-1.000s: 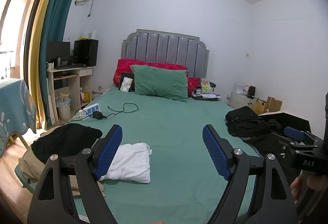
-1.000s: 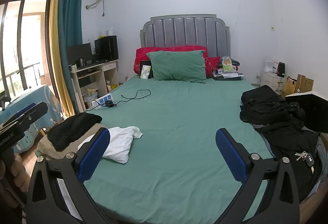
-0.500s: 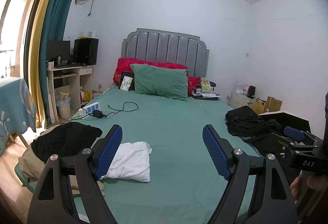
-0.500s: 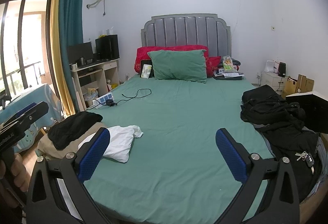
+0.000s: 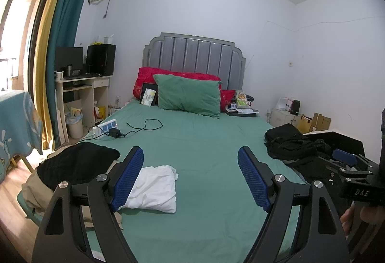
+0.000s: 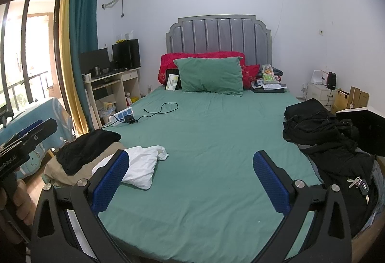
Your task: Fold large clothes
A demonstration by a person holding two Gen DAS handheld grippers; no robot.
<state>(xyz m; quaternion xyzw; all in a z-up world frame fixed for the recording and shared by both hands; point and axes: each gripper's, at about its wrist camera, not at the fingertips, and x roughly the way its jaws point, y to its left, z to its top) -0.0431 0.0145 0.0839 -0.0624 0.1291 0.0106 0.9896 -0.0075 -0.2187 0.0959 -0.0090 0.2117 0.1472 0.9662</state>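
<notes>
Progress is honestly hard to call: a white garment point(image 5: 154, 188) lies loosely bunched near the bed's point(image 5: 204, 147) left edge beside a black-over-tan stack point(image 5: 72, 164), while a dark pile of clothes point(image 6: 336, 142) sprawls unfolded on the right. Both the left hand-held gripper point(image 5: 190, 178) and right hand-held gripper point(image 6: 191, 181) hang spread wide, holding nothing. Whether that left stack is properly folded, can't tell, the gripper's fingers cut it off.
</notes>
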